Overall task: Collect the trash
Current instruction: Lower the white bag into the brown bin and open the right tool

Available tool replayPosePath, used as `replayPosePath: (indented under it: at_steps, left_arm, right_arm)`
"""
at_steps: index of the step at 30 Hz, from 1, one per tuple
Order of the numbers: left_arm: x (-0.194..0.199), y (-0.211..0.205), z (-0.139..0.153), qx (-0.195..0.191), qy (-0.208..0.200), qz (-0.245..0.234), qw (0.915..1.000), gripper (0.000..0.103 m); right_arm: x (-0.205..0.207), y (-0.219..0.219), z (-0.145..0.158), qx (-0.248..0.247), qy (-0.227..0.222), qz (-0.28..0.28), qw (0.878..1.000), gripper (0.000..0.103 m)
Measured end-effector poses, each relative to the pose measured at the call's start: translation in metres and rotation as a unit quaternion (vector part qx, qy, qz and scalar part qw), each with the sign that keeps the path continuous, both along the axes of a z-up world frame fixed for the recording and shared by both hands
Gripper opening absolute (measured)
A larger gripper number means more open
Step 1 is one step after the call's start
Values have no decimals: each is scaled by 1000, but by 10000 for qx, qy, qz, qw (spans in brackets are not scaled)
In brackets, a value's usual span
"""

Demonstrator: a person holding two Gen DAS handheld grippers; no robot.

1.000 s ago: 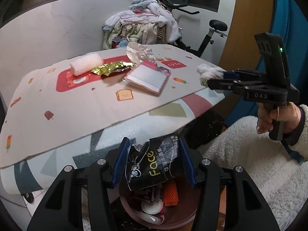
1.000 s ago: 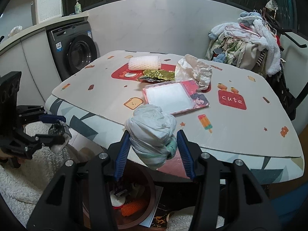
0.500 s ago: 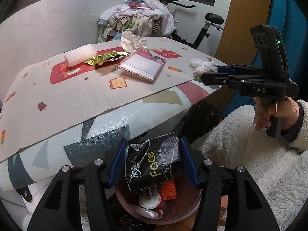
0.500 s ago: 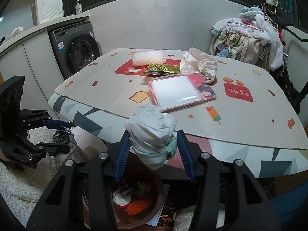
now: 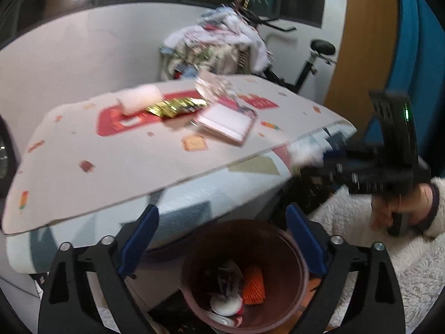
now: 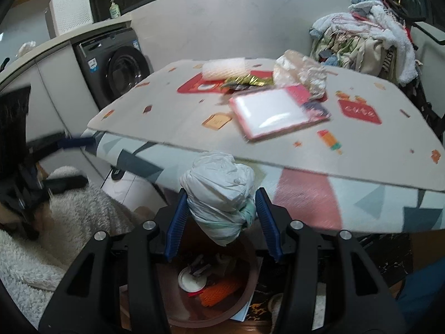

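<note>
While the left gripper [image 5: 222, 243] opens its empty jaws above the bin [image 5: 289, 239], the right gripper [image 6: 221, 224] clamps a wad [image 6: 219, 192] that could miss.

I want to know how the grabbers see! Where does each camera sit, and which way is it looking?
Left wrist view: sits on the left gripper, looking down along its opening, empty jaws at the bin and table; the person's right hand shows.
Right wrist view: sits on the right gripper, looking over its white bundle into the bin; the fleecy sleeve shows.
Both share: bin, table, pink tablet, gold wrapper.
</note>
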State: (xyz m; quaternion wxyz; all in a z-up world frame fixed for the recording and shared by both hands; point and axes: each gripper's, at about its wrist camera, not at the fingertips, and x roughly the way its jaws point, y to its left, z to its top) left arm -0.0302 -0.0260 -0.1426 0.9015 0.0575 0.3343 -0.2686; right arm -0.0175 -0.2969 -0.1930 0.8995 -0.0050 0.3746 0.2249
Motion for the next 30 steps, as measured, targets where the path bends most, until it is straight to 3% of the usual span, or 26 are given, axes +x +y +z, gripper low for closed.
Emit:
replayPosePath:
  at_steps: [6,12,24,30]
  left_arm:
    - [-7,21,9,53,-316,435,9985,97]
    - [-2,35,4,-39,-250,925,9954,97]
    - [1,21,-9,251,-64,663,9975,97]
    - [6,27,-10,111,43,767,9970,97]
  right_arm:
    - [-6,24,-12,-220,69,386,9990,51]
    - [-8,43,-29,-526,210,667,9962,51]
    - [0,50,-51,-774,555,620,9935,51]
    - [3,49,-56,-952,631,505,9922,52]
